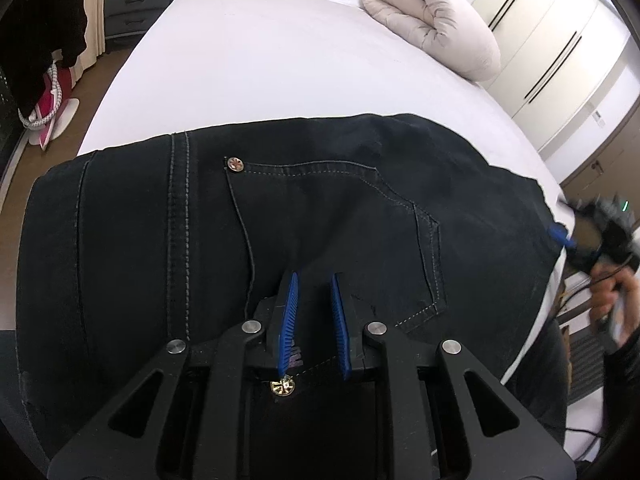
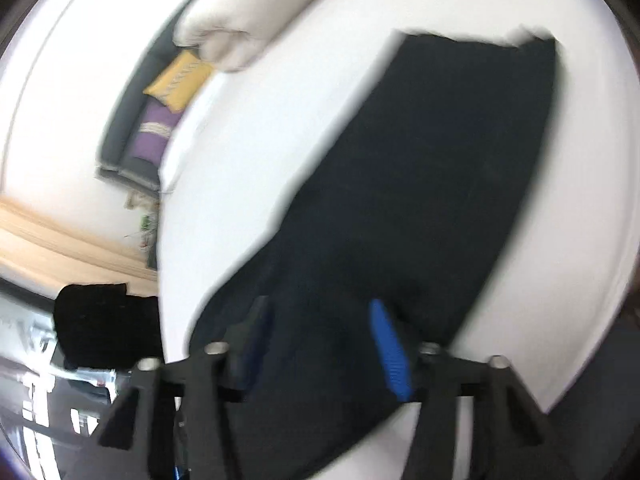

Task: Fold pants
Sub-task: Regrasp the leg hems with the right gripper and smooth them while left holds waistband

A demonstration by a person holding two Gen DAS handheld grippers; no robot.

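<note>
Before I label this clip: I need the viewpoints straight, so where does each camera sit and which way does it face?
Left wrist: sits on the left tongs, low over the black pants, facing up the bed toward the rolled duvet; the right tongs and hand show at right.
Right wrist: rides the right tongs, open, blurred, tilted, looking along the pants.
Shared: pants, bed, duvet.

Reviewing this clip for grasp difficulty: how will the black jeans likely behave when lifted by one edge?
The black jeans will probably drape and sag, not hold shape: they lie limp over the bed edge. Thick stitched seams and the back pocket suggest fairly heavy denim. The left claw, open above the pocket, may catch only one layer.
</note>
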